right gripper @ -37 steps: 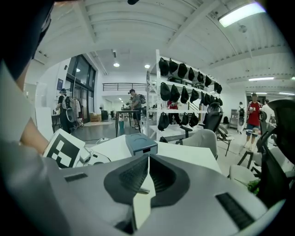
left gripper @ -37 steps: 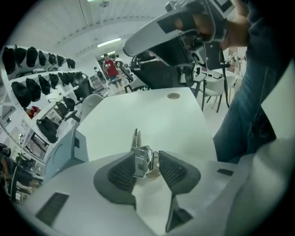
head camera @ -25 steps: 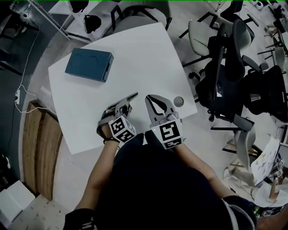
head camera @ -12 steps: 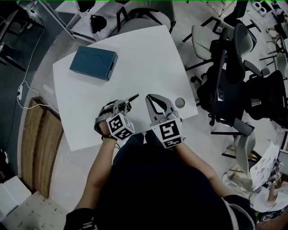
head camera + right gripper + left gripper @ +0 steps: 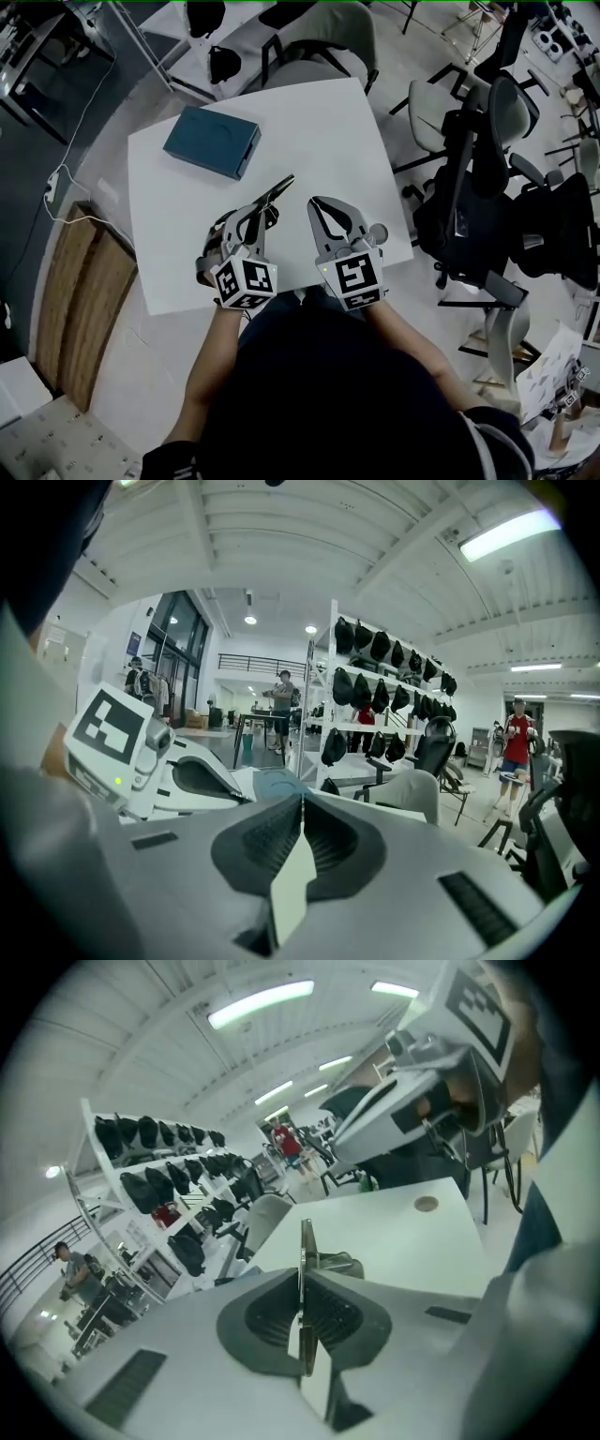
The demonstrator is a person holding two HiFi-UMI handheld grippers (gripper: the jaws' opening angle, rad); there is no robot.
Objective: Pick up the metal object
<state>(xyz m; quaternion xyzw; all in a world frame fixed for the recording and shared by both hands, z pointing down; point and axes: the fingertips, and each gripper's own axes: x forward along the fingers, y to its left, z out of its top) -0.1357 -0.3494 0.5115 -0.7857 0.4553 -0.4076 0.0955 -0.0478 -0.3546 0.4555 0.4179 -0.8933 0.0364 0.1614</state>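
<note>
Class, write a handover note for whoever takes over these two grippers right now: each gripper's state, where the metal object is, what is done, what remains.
Left gripper: shut on the thin metal object, which sticks out past its tips.
Right gripper: shut, empty, beside the left one over the white table.
Blue box: on the table's far left part, apart from both grippers.
Done: object grasped and, it seems, lifted off the table.
Left: probably only to hold it steady.
</note>
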